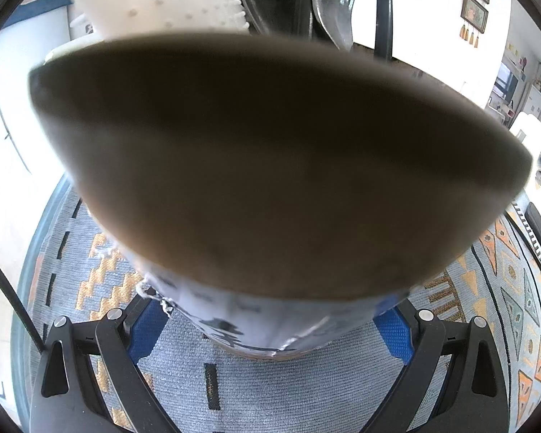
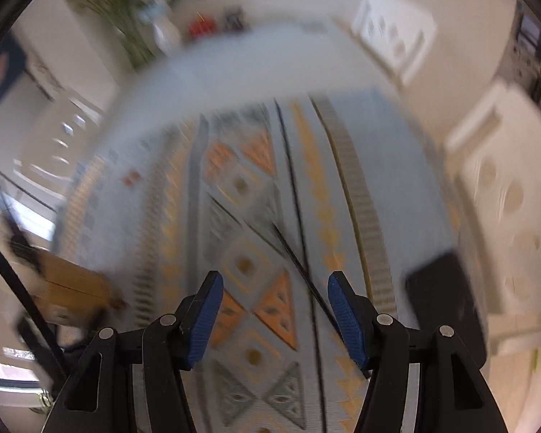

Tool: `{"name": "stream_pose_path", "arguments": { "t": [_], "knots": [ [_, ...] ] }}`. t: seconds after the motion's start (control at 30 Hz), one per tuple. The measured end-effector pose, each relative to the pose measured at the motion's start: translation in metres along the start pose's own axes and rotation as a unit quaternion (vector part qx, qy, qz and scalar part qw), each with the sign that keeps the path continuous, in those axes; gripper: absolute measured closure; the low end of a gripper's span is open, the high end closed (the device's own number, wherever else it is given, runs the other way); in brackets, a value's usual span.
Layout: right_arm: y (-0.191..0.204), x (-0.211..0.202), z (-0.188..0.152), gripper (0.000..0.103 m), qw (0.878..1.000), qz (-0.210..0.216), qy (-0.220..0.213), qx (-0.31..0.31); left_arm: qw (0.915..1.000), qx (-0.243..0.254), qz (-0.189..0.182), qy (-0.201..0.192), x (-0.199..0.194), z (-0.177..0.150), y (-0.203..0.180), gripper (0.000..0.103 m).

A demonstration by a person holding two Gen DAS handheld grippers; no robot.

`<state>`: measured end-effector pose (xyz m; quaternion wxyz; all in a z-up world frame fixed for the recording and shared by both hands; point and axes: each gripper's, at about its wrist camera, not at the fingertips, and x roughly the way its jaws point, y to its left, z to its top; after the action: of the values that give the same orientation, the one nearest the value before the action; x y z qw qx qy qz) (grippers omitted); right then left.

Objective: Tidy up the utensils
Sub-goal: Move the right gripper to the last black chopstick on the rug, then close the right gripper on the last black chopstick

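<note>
Round table (image 1: pixel 29 252), patterned blue-orange cloth (image 2: pixel 256 216) spread over it, holder (image 1: pixel 270 339) standing on it

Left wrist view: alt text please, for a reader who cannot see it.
A utensil holder fills the frame, clamped between the left gripper jaws above a patterned tablecloth. A clear plastic fork and dark utensils stick out of its top.

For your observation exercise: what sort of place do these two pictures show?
Probably a home living or dining room: a patterned tablecloth, framed pictures on the wall, and a plant in a vase.

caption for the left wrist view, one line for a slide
Left gripper clamps a utensil holder holding a clear fork, above a patterned mat.
</note>
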<state>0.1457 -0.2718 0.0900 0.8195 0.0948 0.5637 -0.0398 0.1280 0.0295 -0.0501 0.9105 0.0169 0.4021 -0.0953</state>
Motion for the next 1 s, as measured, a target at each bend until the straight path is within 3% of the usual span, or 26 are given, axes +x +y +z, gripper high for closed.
{"name": "stream_pose_path", "arguments": {
  "t": [0.1, 0.3, 0.53, 0.6, 0.8, 0.9, 1.0],
  "knots": [
    [-0.018, 0.032, -0.009, 0.045, 0.999, -0.026, 0.028, 0.022, 1.0000, -0.001, -0.001, 0.001, 0.000, 0.000, 0.000, 0.005],
    [-0.041, 0.064, -0.022, 0.045, 0.996, -0.039, 0.048, 0.057, 1.0000, -0.002, -0.003, 0.001, 0.000, 0.001, 0.000, 0.005],
    [-0.033, 0.072, -0.029, 0.045, 0.995, -0.084, 0.046, 0.012, 1.0000, -0.003, -0.003, 0.001, -0.001, 0.001, 0.000, 0.005],
    [-0.029, 0.071, -0.031, 0.049, 0.995, -0.089, 0.038, 0.000, 1.0000, -0.003, -0.003, 0.001, -0.001, 0.001, 0.000, 0.005],
    [-0.006, 0.066, -0.040, 0.086, 0.994, -0.091, 0.040, -0.043, 1.0000, -0.003, -0.003, 0.001, -0.001, 0.001, 0.001, 0.005],
    [0.008, 0.064, -0.047, 0.089, 0.990, -0.104, 0.057, -0.070, 1.0000, -0.003, -0.003, 0.001, -0.001, 0.001, 0.001, 0.005],
    [0.012, 0.061, -0.054, 0.092, 0.993, -0.077, 0.080, -0.049, 1.0000, -0.003, -0.003, 0.001, -0.001, 0.001, 0.001, 0.005]
  ]
}}
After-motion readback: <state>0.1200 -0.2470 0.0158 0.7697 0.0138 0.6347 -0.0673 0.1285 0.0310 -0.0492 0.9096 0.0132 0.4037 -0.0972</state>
